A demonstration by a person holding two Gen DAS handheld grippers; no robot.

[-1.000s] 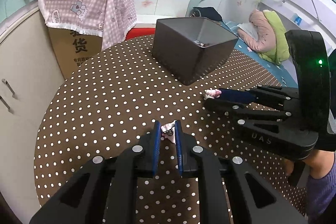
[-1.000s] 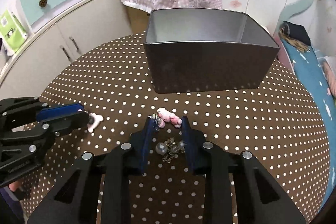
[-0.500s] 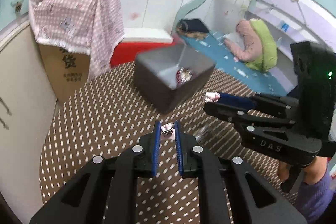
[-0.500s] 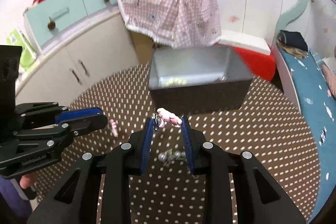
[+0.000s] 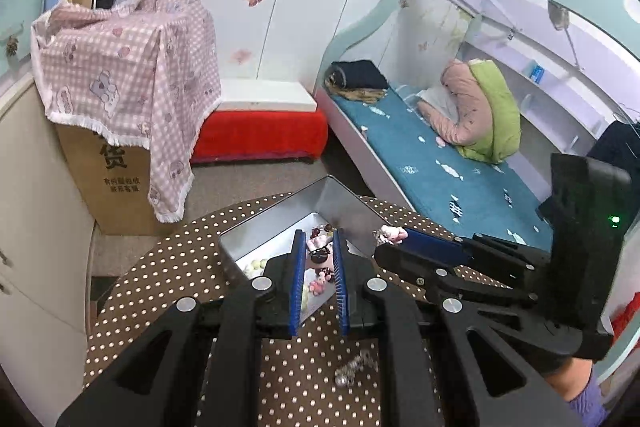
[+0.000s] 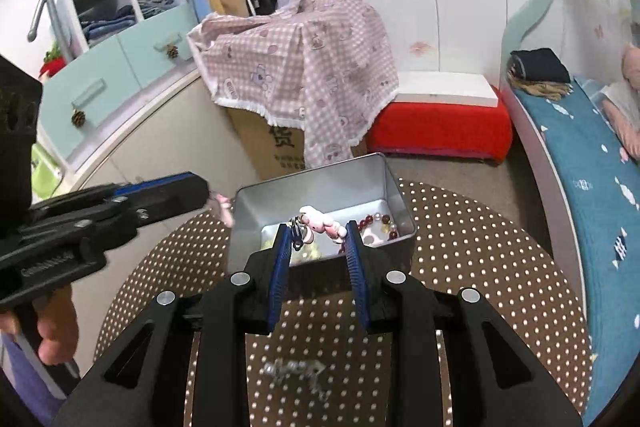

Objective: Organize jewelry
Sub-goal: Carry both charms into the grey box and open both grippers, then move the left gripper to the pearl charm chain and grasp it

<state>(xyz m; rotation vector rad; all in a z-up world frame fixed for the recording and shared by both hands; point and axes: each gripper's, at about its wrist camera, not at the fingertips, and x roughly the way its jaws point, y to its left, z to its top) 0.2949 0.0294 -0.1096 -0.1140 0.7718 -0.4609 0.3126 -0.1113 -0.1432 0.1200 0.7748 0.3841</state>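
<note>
Jewelry is sitting in the open grey metal tin on the brown polka-dot table. Over it, the right gripper is pinching a pink charm keyring, while the left gripper, nearly closed, is clasping a small pink-and-dark trinket. A silvery beaded piece is lying on the cloth.

Pink charm between right gripper jaws, above open metal tin of beads.
</note>
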